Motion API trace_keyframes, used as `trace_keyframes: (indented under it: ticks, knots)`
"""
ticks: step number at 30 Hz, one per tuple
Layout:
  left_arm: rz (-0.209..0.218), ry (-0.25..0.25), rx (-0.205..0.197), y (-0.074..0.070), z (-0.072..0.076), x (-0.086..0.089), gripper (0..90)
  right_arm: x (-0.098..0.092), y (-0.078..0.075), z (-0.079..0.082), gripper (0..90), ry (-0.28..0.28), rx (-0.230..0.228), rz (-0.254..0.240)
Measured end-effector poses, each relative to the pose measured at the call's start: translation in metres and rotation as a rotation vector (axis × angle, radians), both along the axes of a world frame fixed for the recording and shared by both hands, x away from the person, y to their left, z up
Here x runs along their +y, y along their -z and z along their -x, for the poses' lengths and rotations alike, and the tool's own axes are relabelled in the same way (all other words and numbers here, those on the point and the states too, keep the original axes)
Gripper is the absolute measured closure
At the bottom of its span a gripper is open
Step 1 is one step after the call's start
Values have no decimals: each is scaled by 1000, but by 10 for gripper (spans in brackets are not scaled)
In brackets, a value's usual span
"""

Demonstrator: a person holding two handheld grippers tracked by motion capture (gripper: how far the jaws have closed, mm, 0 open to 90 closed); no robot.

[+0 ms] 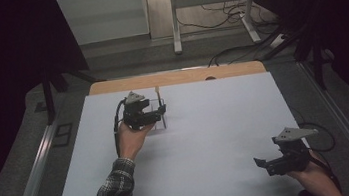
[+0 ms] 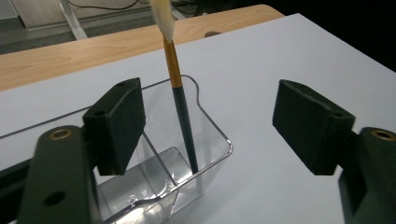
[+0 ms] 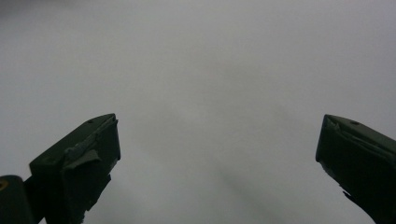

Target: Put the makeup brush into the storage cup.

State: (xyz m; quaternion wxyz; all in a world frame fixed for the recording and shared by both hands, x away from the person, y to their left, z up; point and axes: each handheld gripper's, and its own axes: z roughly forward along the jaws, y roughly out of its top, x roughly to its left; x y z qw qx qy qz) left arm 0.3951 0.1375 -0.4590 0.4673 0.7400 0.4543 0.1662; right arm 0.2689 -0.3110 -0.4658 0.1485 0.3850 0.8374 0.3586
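Note:
A paintbrush [image 2: 180, 100] with a dark handle, an orange band and pale bristles stands bristles-up, leaning in a clear plastic container [image 2: 219, 140] with a divider. In the high view the brush [image 1: 158, 96] and container [image 1: 159, 118] sit at the far left of the white table [image 1: 208, 139]. My left gripper [image 1: 162, 110] is level with the container, and its jaws [image 2: 210, 109] stand open on either side of the brush without touching it. At the near right, my right gripper [image 1: 262, 164] is held low over the bare white surface, and its jaws [image 3: 217, 140] are open with nothing between them.
A strip of bare wood [image 1: 175, 78] runs along the table's far edge. Beyond it are a metal desk frame [image 1: 211, 3] and loose cables on the floor. Metal rails [image 1: 35, 170] flank the table on both sides.

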Motion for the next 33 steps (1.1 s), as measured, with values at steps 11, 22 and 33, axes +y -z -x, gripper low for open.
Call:
trace_keyframes:
  ticks: [11,22,33]
  knots:
    - [3,5,11,-2,4,0,143,0,0,0,2,0,1,1]
    - [1,15,22,-4,10,1,83,0,0,0,2,0,4,1]
    - [-25,46,21,-5,17,0,38,0,0,0,2,-1,2,4]
